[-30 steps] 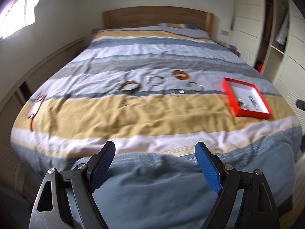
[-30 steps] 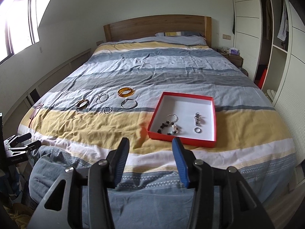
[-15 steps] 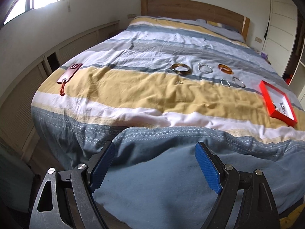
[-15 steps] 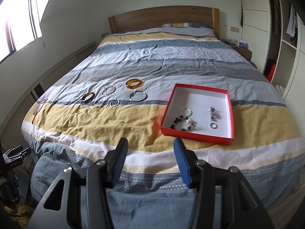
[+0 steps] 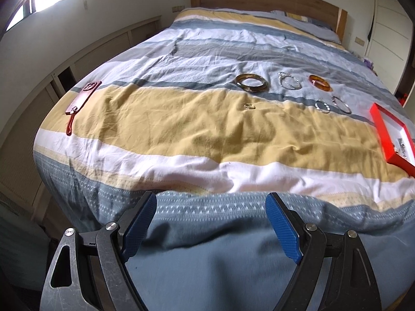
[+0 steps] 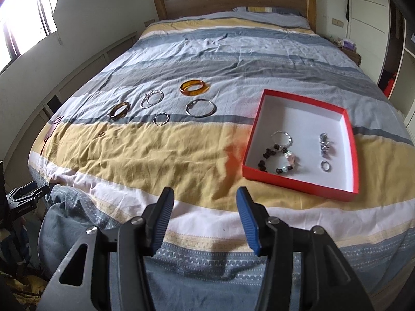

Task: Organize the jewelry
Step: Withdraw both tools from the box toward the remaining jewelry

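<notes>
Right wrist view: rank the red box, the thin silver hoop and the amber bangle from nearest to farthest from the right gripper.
From the right gripper:
1. red box, ahead on the right.
2. thin silver hoop, mid-bed, left of the box.
3. amber bangle, just beyond the hoop.

Left gripper [image 5: 211, 206] empty, jaws wide, over bed's [image 5: 181, 129] foot edge. 5 bracelets [image 5: 251, 83] plus small ring [image 5: 249, 106] left of red tray [image 5: 384, 129].

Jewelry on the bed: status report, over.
Left gripper open, empty; right gripper open, empty. Red box holds a few pieces; amber bangle, thin hoop and others loose on bedspread. Nothing in the way.
</notes>
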{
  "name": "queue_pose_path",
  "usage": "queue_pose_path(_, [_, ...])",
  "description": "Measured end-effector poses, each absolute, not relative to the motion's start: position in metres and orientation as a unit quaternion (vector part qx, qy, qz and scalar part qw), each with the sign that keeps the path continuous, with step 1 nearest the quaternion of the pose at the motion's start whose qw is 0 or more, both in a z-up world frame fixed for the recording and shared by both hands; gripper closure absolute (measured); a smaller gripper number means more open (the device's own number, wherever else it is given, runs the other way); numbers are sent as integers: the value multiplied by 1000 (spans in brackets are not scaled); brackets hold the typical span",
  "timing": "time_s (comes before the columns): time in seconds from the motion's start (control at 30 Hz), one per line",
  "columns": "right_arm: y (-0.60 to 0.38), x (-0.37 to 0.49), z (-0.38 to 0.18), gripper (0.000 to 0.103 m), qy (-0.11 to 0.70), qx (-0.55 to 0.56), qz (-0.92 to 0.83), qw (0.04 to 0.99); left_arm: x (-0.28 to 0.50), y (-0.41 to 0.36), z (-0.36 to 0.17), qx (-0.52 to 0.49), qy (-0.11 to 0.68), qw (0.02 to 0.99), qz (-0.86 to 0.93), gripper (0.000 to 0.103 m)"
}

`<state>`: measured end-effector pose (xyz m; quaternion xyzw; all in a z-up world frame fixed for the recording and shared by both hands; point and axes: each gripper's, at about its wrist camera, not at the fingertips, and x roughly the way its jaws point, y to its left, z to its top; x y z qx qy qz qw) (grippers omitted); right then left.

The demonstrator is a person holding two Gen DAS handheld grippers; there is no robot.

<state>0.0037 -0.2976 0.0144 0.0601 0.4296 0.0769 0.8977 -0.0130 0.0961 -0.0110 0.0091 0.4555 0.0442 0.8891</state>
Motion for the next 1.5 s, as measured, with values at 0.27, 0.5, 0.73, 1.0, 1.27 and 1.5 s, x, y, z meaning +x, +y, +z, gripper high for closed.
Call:
queue_pose_path(0.27, [-279,51,-8,55,448,64,108,885,29,86,-22,20,467,883,44,18])
queue_pose_path(0.5, [-252,91,-25,55,465,48,136,874,75,80,-32,17,469,882,35,18])
queue_pose_path(0.73, [-226,125,-39,55,476,41,161,863,113,74,-41,13,467,883,29,18])
queue_pose_path(1.0, [-208,153,-48,55,478,34,177,860,138,77,-51,0,469,883,29,18])
queue_pose_path(1.27, [-199,182,-48,55,470,34,186,862,169,75,-51,-11,460,888,20,18])
queue_pose_path(1.5, [-190,199,-52,55,468,36,192,862,185,78,-51,-22,452,891,16,18])
